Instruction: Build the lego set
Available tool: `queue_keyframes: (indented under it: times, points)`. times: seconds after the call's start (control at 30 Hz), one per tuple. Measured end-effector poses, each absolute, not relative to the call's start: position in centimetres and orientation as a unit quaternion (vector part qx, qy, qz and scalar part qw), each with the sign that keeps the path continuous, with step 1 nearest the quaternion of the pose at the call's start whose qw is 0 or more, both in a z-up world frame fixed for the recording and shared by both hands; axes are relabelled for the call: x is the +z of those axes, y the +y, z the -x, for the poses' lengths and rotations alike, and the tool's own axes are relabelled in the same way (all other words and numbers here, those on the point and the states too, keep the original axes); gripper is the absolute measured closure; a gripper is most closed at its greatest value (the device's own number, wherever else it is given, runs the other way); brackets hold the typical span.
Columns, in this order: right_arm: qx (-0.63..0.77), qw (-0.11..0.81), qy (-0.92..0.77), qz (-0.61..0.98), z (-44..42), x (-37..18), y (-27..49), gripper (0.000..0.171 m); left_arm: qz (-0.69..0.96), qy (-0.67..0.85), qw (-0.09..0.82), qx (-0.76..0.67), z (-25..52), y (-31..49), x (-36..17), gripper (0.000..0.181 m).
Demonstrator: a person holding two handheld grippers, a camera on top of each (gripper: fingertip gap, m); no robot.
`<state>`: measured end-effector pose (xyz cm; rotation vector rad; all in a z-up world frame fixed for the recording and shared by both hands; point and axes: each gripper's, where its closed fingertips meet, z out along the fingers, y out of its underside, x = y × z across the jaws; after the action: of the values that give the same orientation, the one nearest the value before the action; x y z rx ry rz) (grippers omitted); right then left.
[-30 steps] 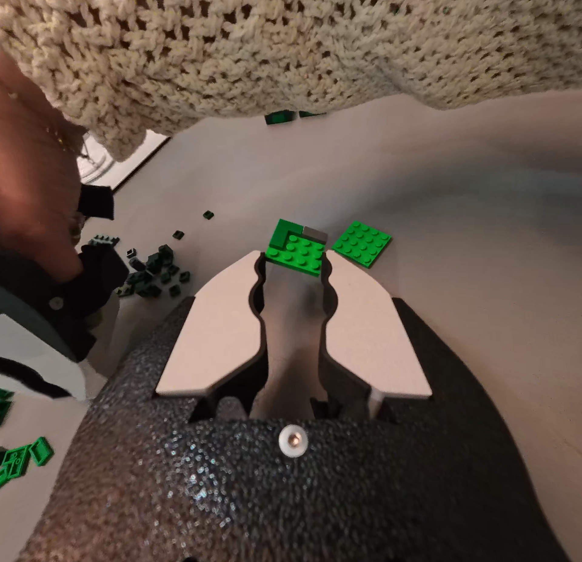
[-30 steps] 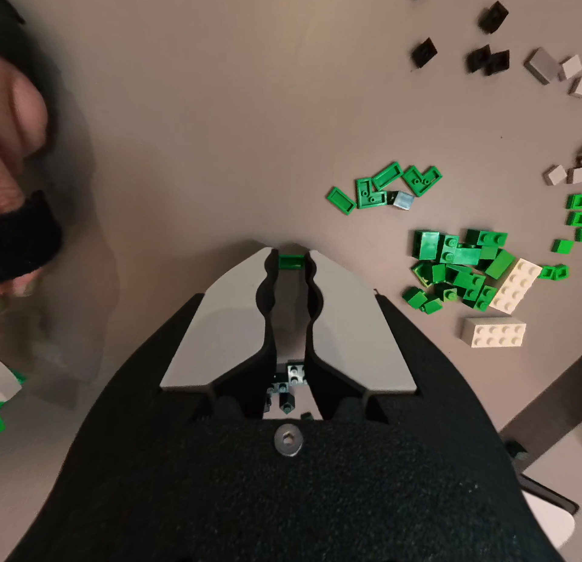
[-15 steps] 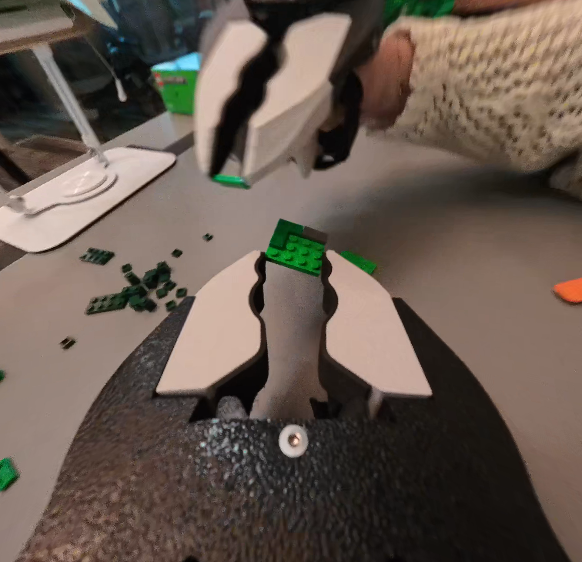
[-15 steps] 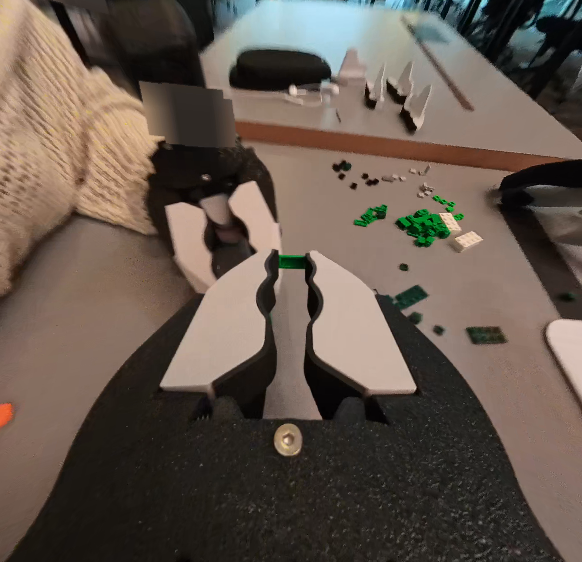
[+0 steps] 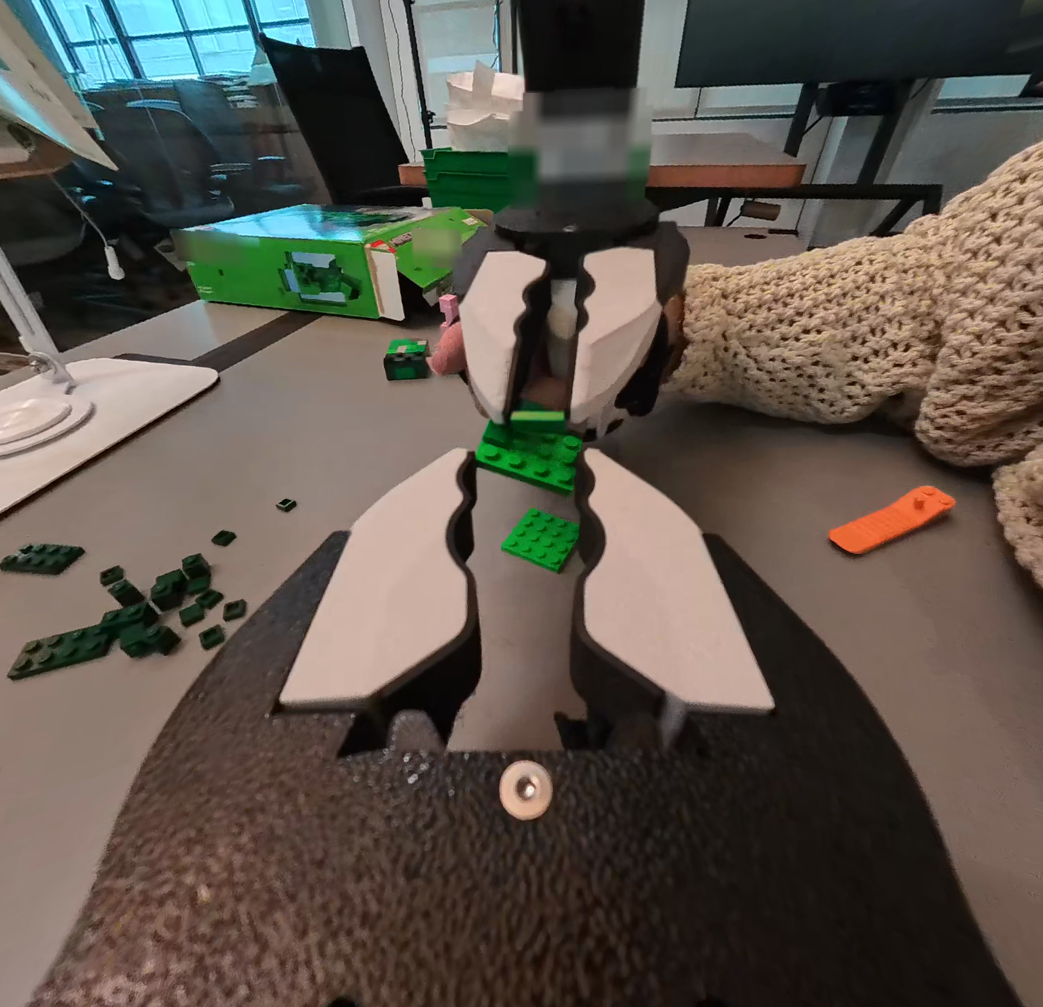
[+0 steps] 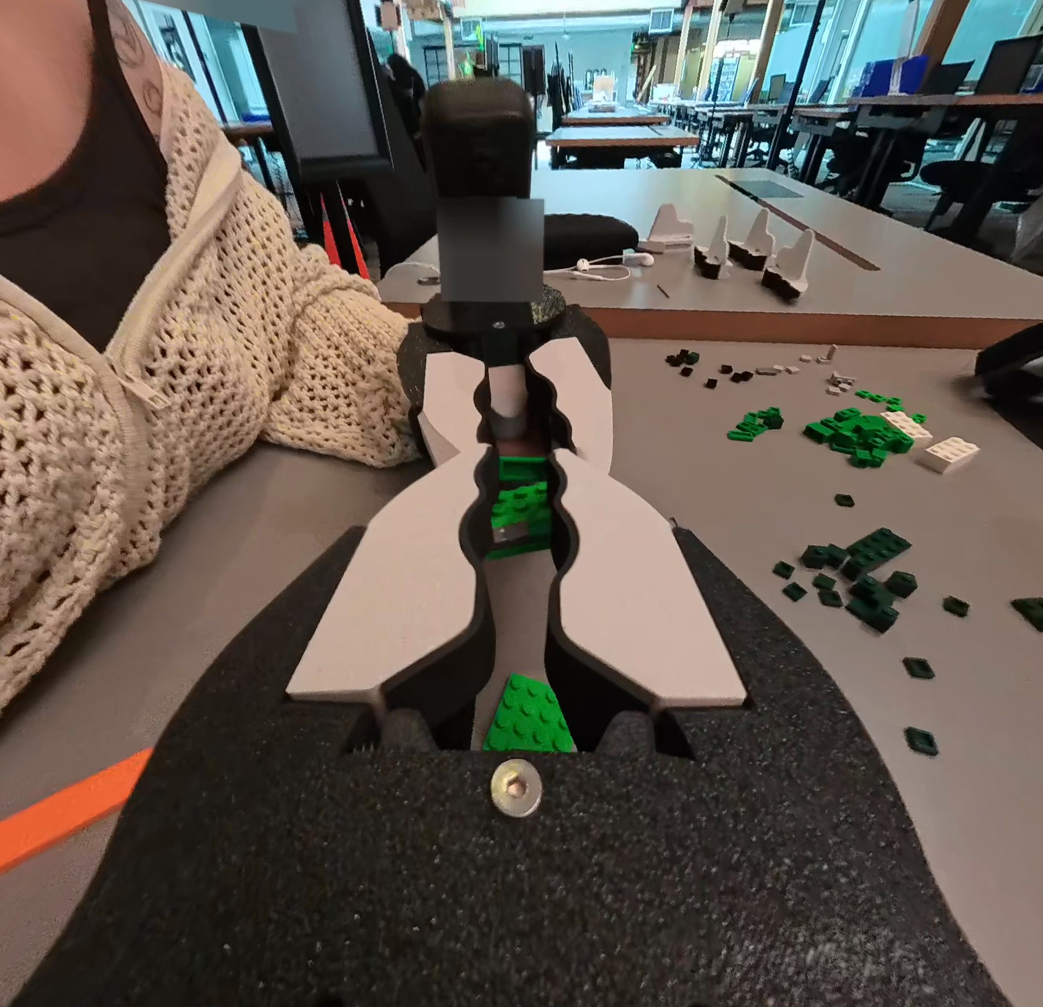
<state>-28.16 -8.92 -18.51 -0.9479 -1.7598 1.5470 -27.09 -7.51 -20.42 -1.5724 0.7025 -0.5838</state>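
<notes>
My left gripper (image 5: 525, 461) is shut on a bright green studded plate (image 5: 530, 466) with a darker green corner piece, held above the table. My right gripper (image 5: 536, 421) faces it from the far side and is shut on a small green tile (image 5: 539, 418), which sits at the plate's far edge. In the right wrist view my right gripper (image 6: 520, 456) holds the tile (image 6: 522, 466) just over the plate (image 6: 519, 506), with the left gripper (image 6: 508, 393) behind. I cannot tell whether the tile is pressed on. A second green plate (image 5: 540, 540) lies on the table below.
An orange brick separator (image 5: 892, 520) lies to the right. Dark green pieces (image 5: 141, 613) lie to the left, near a white lamp base (image 5: 84, 410). A green box (image 5: 316, 260) stands at the back. Bright green pieces (image 6: 852, 432) and white bricks (image 6: 954, 452) lie farther off. A knitted sleeve (image 5: 846, 348) rests on the table. The grippers are tip to tip, or close to it.
Both grippers have tilted up from the table. My right gripper has brought the green tile down to the plate held in my left gripper. The second plate now shows beneath.
</notes>
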Motion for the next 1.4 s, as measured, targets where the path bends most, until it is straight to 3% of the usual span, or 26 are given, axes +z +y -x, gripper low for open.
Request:
queue_keyframes:
  times: [0.73,1.4]
  points:
    - [0.52,0.328,-0.7,0.363,26.7,-19.5,-7.6,0.156,0.688,0.285,0.603,-0.286,27.2,-7.5,-20.3,0.147]
    - [0.449,0.414,-0.705,0.362,26.2,-19.0,-7.9,0.138,0.697,0.251,0.601,-0.299,27.9,-7.0,-20.2,0.147]
